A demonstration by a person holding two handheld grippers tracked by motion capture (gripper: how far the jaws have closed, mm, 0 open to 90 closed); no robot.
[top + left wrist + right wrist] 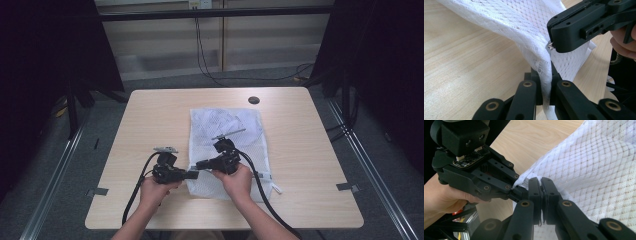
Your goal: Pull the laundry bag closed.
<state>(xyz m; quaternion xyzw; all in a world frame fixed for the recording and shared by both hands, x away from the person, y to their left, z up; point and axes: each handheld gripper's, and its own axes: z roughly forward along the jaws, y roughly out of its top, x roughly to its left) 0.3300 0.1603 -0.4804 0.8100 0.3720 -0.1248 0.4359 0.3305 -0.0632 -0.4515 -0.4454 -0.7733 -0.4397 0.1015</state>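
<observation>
On pale wood table (150, 115), both grippers clench white mesh bag (225, 125); grey floor around.

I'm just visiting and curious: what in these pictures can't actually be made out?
- What the white mesh bag holds: the high view is too small, and the mesh is too dense in both gripper views.
- The metal piece at the right hand-held gripper: mostly hidden by its jaws in the left gripper view.
- The dark round spot on the table: too small in the high view.

White diamond-mesh bag (225, 130), pale woodgrain table (150, 120), black grippers.
</observation>
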